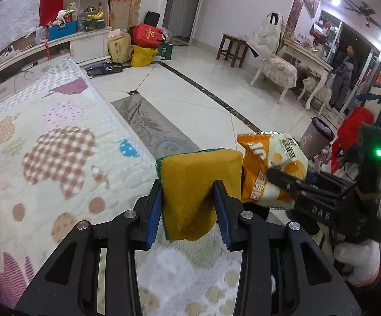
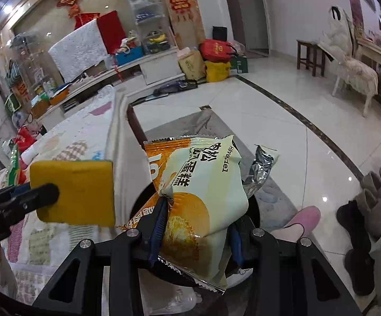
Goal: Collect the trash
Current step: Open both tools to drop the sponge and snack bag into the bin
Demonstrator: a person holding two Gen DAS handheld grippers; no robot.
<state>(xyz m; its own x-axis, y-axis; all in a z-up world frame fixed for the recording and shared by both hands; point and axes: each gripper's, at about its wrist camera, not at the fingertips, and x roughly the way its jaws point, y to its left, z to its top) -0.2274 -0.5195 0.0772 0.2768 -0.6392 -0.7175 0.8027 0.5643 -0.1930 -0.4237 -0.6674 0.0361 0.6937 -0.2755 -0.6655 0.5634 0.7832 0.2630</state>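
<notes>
Left tongs (image 1: 190,210) clamped on a yellow sponge (image 1: 198,187), spongy block with a green scrub backing, squeezed between blue ribbed pads. Right tongs (image 2: 198,226) gripping a crinkled glossy snack wrapper (image 2: 206,184), foil lining showing. Both held side by side above a quilted patterned blanket (image 1: 45,144).

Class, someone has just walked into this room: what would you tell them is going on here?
A person is collecting trash with a pair of tongs in each hand. The left tongs are shut on a yellow sponge with a green backing. The right tongs grip a crumpled orange and cream snack wrapper. Both items are held up side by side beside a quilted table cover, above the tiled floor.
</notes>
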